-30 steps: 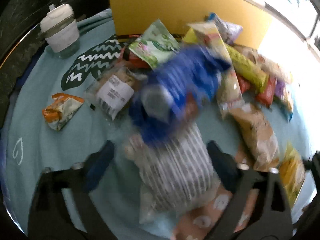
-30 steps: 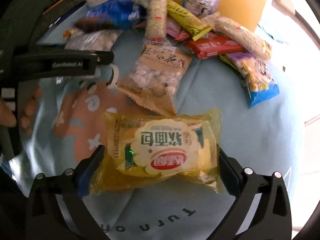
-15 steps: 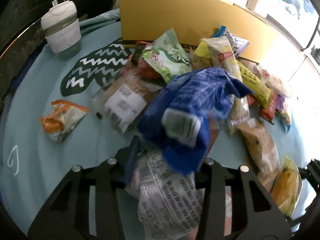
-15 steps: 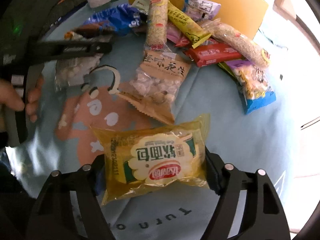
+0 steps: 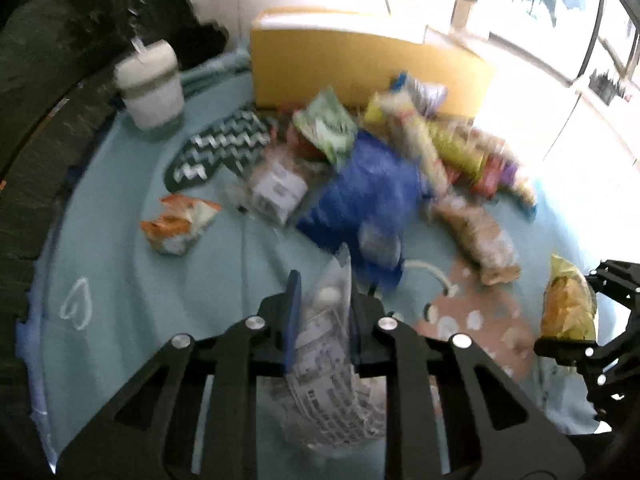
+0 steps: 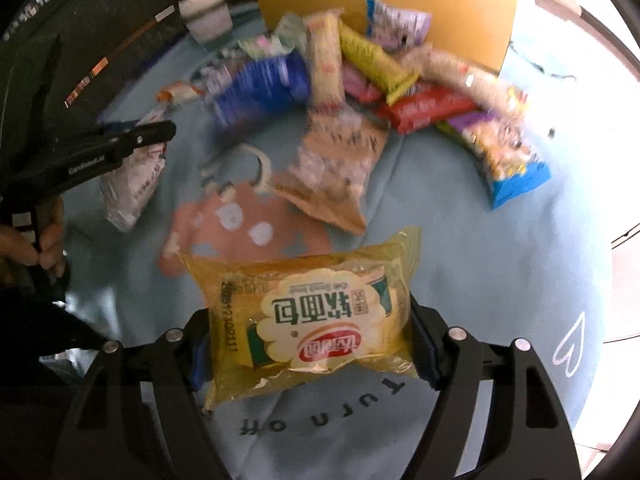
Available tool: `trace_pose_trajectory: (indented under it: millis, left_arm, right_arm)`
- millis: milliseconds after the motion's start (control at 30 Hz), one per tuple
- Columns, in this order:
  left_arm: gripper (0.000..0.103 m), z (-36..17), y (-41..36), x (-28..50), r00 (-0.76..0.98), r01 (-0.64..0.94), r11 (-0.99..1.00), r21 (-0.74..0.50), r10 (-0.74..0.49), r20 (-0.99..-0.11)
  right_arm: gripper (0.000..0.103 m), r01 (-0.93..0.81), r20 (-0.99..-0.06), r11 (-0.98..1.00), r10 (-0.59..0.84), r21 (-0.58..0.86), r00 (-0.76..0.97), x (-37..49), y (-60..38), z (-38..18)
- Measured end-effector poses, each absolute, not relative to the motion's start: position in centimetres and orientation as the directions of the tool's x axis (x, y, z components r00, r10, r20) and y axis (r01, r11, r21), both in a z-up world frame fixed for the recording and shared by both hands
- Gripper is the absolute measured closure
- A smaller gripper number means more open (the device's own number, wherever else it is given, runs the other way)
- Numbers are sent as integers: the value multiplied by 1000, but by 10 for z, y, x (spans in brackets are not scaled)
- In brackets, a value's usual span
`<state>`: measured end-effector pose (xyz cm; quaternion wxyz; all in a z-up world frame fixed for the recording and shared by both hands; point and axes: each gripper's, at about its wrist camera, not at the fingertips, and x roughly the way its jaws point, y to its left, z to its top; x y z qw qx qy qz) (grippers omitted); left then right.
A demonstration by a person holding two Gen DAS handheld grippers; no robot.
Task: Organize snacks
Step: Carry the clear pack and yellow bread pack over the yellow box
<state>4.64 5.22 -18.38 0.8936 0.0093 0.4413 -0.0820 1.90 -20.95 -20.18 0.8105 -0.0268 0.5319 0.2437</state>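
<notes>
the left gripper (image 5: 322,312) had just been closing and was clenched on a clear printed packet (image 5: 328,376), held at 6 o'clock above the blue cloth (image 5: 100,240). the right gripper (image 6: 304,340) was clamped across a yellow bread pack (image 6: 312,320), lifted clear of the cloth. the snack pile (image 6: 360,80) lay at 12 o'clock before the yellow box (image 6: 400,4). the thin packet could be lost, it was judged, since slippery film was pinched near one edge.

Both wrist views look steeply down, close over the cloth (image 5: 120,240); both show the snack pile (image 6: 360,72).
</notes>
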Motion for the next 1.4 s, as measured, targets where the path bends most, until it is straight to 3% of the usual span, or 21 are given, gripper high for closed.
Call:
trace_pose_trajectory:
  millis: [200,333,467,500,533,600,733,900,933,967,1033,1267,1400]
  left_arm:
    - [84,-133,56,16,693,192,977,-88,-199,-693]
    - [84,-89,54,-1,769,275,956,-106,-284,-573]
    - [83,-84,60,8,765,239,966,-101,-251,-593]
    - [75,-90,67,14,733,215,967,-139,-254,-631]
    - [51,-95,71,16,710,206,964,-170,-267,-652]
    - [20,-114,72,15,647,193,961,-199,-277,-710]
    - [11,-152,42,20,655,150,985,-83,-162,-738]
    - [14,-220,13,49,528,65,998,2,-32,-849]
    - [29,-235,21,50,490,10,1000,-20,-23,-871]
    - [31,-234,27,48,501,-7,999,-42,-33,-865]
    - [52,-226,36,44,519,7,996,-92,-82,-851]
    - [53,-190,57,17,569,39,988,-148,-143,-810]
    - [53,-143,57,5,665,90,985,-150,-172,-727]
  right_arm:
    - [27,-405,-803,878,426,256,417,16,-236,-148]
    - [27,-406,-759,875,449,265,472,18,-241,-120]
    - [27,-396,-738,877,455,273,499,19,-248,-106]
    - [27,-393,-738,877,456,277,497,21,-250,-108]
    - [27,-391,-740,877,456,279,495,20,-251,-110]
    - [27,-388,-748,876,458,287,481,15,-253,-115]
    - [27,-382,-782,876,449,293,432,10,-248,-135]
    - [27,-416,-795,871,439,262,418,5,-238,-135]
    - [27,-421,-795,871,436,254,422,5,-236,-134]
    - [27,-428,-793,870,434,245,428,3,-236,-131]
    - [27,-425,-791,873,429,240,435,1,-241,-131]
    - [26,-405,-777,874,445,269,445,1,-249,-132]
    - [26,-431,-750,860,470,272,465,5,-243,-119]
